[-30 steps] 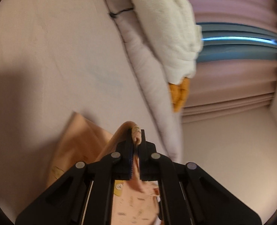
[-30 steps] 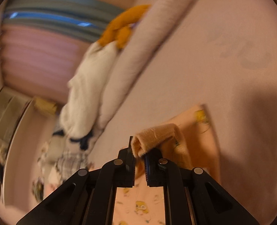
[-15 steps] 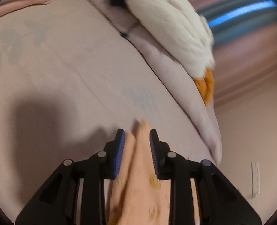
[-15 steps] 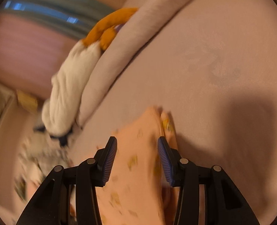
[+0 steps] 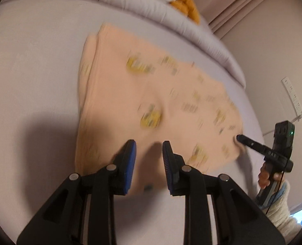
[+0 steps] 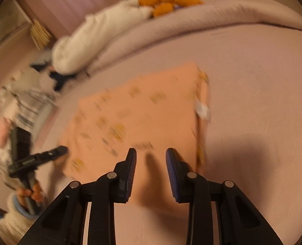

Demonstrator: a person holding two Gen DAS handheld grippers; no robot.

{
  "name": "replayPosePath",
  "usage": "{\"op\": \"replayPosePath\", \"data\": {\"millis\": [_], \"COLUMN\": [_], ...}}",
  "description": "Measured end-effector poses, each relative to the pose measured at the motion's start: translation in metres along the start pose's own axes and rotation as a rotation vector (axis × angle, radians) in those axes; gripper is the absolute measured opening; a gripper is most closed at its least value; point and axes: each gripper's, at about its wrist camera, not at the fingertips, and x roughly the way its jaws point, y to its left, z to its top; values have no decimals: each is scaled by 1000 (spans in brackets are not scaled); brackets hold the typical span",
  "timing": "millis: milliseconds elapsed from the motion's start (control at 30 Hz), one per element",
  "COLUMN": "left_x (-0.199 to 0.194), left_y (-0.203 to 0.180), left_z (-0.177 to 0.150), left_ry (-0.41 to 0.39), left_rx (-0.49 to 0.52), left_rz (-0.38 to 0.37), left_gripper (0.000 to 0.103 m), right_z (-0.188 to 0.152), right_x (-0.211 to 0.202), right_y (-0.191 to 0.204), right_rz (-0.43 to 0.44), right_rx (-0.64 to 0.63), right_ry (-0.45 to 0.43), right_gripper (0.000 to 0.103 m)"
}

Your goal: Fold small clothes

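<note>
Covering bed (image 5: 28, 61): lilac sheet, bunched quilt (image 5: 191, 26)

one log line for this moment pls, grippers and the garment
left gripper: open, above near edge | right gripper: open, empty | peach printed cotton garment: folded flat on pale lilac bedsheet | step: fold laid, released

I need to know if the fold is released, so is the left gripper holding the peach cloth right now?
No. The left gripper stands open above the peach cloth, with nothing between its blue pads.
</note>
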Motion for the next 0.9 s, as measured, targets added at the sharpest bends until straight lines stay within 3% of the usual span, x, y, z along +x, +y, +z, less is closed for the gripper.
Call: {"op": "replayPosePath", "data": {"millis": [67, 100, 133, 267, 367, 400, 467, 500, 600, 767, 900], "left_x": [-7, -11, -13, -28, -42, -49, -58, -59, -56, -21, 1], "left_y": [6, 11, 15, 28, 27, 25, 28, 29, 35, 42, 39], "left_z": [-9, -14, -16, -31, -38, -40, -40, -36, -24, 7, 34], "left_ry": [-12, -5, 1, 15, 11, 4, -25, -40, -65, -56, -54], "left_rx": [4, -14, -31, -83, -96, -100, -125, -135, -178, -278, -309], "left_rz": [-2, -11, -23, -54, -49, -55, -76, -74, -82, -187, -218], "left_gripper": [15, 13, 13, 12, 25, 34, 49, 52, 52, 52, 52], "right_z": [-9, -13, -14, -17, -24, -25, -29, -32, -31, -19, -3], "right_x": [4, 1, -1, -10, -24, -28, -36, -38, -38, -21, 1], "right_y": [-5, -8, -13, -29, -30, -29, -22, -18, -6, 22, 46], "right_rz": [-65, -84, -81, -41, -36, -46, -53, -43, -15, 39, 76], "right_rx": [-16, -21, -7, 62, 77, 71, 47, 40, 31, -36, -94], "right_ry": [31, 17, 14, 6, -15, -26, -52, -62, -75, -62, -40], "right_gripper": [25, 13, 10, 10, 10, 12, 26, 34, 36, 36, 36]}}
